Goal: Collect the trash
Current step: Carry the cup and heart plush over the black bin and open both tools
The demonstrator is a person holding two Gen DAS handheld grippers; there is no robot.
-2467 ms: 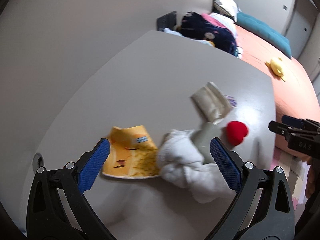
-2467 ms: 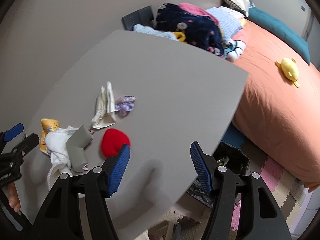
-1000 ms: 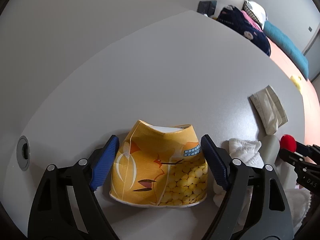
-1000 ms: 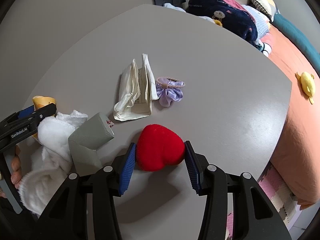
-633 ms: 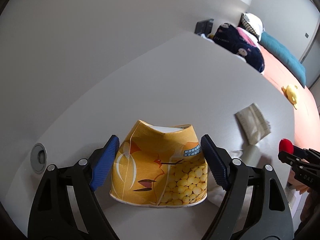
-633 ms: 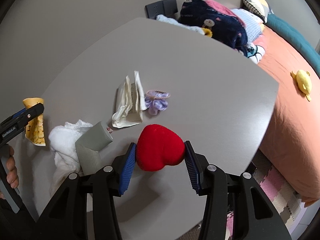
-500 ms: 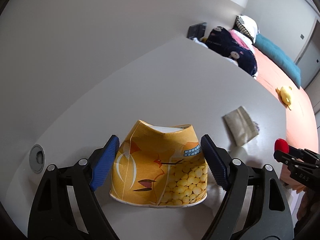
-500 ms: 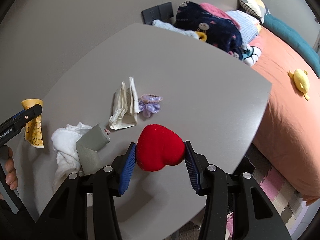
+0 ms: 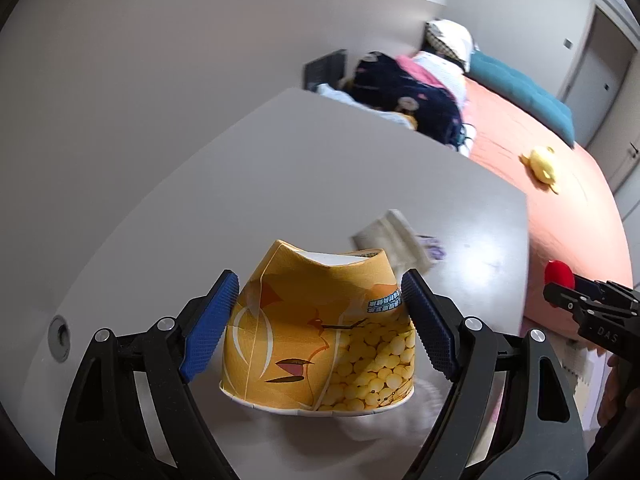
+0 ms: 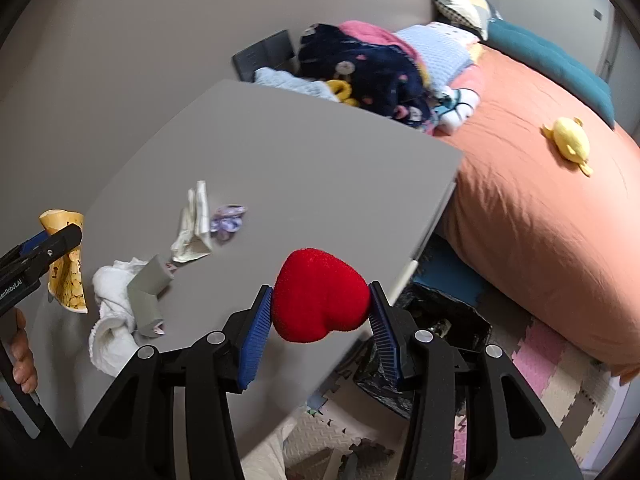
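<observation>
Both grippers have lifted off the grey counter (image 10: 304, 160) since a second ago, each carrying its piece; the right one has swung out past the counter's near edge.

Left gripper (image 9: 320, 324): jaws part-closed on the crumpled yellow paper snack cup with corn print (image 9: 320, 336), pads on its two side walls, rim downward, centre of the left view. Cup is light thin paperboard, already dented at the top; more squeeze will likely fold it. A mid-wall hold looks adequate.

Right gripper (image 10: 318, 320): jaws closed on the red heart-shaped foam sponge (image 10: 320, 296), lower centre of the right view. Soft, springy, near weightless; pads sink in slightly. Probably secure, unlikely to slip.

Left on the counter, left-centre of the right view: white crumpled cloth (image 10: 112, 312), bent grey carton (image 10: 148, 292) resting on it, cream folded paper wrapper (image 10: 192, 224), small purple scrunchie (image 10: 228, 218) just beside the wrapper.

Room: counter edge runs diagonally under the sponge. Below, lower right, a black bin-like container (image 10: 452, 320) sits on the patchwork foam floor mat (image 10: 552, 364), between the counter and the orange bed (image 10: 540, 200). Open drop path appears clear on the right; the left gripper is well apart at the frame's left edge.
</observation>
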